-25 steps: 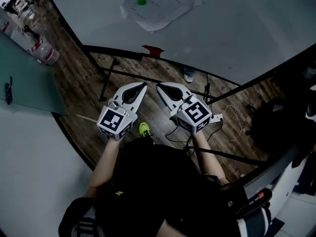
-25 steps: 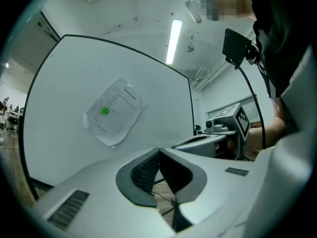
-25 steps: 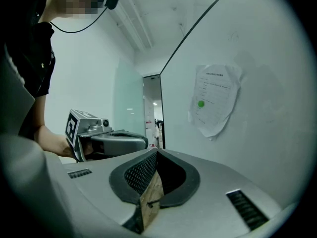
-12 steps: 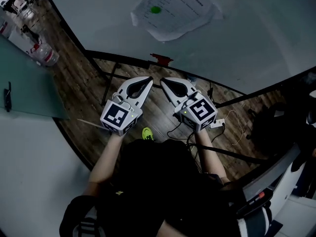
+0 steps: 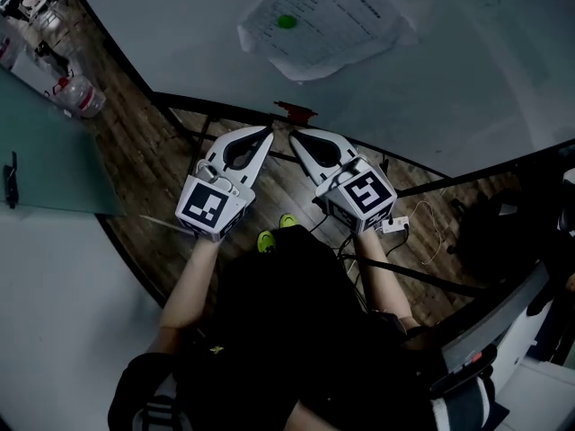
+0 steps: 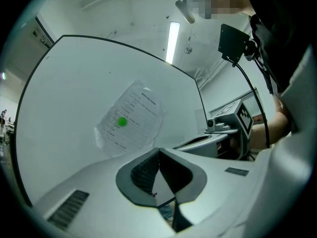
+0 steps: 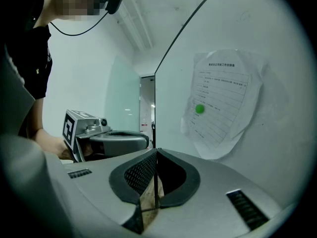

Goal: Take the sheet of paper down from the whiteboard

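Observation:
A printed sheet of paper hangs on the whiteboard, pinned by a round green magnet. The left gripper view shows the same sheet of paper with its magnet ahead and to the left; in the right gripper view the sheet of paper hangs up and to the right. My left gripper and right gripper point side by side at the board's lower edge, below the paper and apart from it. Both are shut with nothing between the jaws.
The whiteboard stands on a black frame over a wooden floor. A small red object sits on the board's lower rail. Cables lie on the floor at right. Bottles stand at the left.
Both grippers have moved forward together toward the whiteboard, staying shut. The paper now sits lower and larger in the head view.

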A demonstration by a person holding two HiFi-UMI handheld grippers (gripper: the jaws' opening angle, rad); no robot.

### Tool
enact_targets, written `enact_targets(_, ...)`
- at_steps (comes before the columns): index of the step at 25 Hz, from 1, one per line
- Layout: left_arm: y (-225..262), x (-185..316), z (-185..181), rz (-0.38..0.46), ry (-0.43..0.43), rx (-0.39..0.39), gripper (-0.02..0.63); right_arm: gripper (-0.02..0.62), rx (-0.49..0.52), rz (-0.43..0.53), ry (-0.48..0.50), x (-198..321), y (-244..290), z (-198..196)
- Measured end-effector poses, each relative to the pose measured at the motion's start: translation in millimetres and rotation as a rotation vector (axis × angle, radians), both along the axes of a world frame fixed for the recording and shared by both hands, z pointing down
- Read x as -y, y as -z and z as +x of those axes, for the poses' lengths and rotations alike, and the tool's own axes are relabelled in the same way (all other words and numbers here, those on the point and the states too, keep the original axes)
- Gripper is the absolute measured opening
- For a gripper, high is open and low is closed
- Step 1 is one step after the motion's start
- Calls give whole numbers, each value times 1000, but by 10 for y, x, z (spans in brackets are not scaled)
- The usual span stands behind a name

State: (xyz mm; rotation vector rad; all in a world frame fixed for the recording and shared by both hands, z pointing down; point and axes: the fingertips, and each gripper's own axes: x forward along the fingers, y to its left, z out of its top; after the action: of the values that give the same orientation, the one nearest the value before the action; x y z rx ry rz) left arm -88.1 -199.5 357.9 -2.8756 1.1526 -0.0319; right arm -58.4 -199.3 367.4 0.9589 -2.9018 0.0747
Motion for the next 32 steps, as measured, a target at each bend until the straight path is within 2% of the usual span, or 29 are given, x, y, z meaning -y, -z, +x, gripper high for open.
enact_targets(9,108,202,93,47,18,47,21,8,32,12,7,259,138,48)
enact_targets(16,216,415,173,75,47,64,21,39,42,3,1,467,195,193)
enact_targets(32,283,796,393,140,147,96,31,78,46,15,98,809,249,403)
